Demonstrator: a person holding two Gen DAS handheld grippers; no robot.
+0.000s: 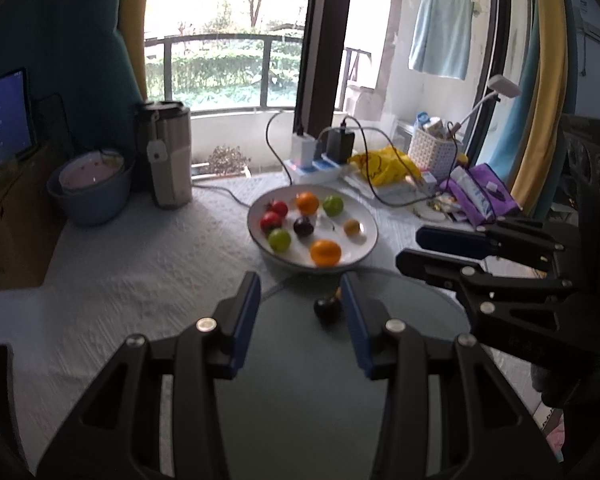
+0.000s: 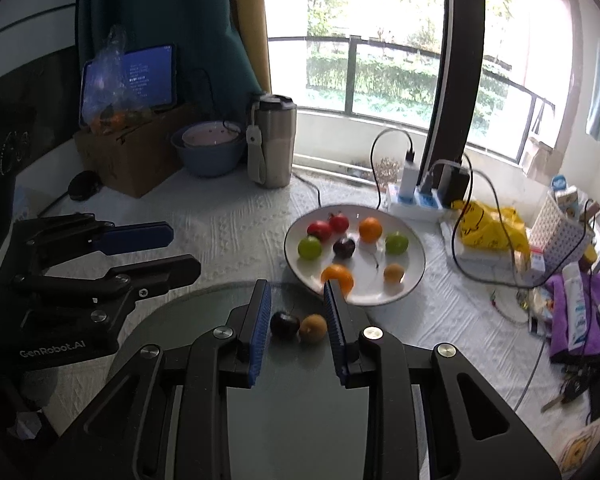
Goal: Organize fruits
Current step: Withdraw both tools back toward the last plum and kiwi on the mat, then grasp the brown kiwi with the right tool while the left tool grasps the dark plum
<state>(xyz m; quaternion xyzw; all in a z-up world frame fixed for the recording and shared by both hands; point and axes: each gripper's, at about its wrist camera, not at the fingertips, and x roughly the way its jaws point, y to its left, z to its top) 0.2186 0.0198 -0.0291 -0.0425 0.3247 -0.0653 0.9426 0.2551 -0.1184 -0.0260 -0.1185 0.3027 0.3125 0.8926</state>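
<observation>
Beneath the fingers lies a smooth, glossy glass plate. Between them, a glossy dark plum touches a matt, rough brown fruit. Finger pads are ribbed blue rubber-like material. Ahead, a glazed ceramic white plate rests on textured white cloth. Beyond stands a brushed-metal tumbler.

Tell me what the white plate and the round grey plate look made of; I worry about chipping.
White plate: likely glazed ceramic, glossy with window glare and a thin dark rim. Grey plate: probably glass or smooth glazed ware; flat, dull sheen, faintly see-through edge. Uncertain. It bears a dark plum and a kiwi.
</observation>
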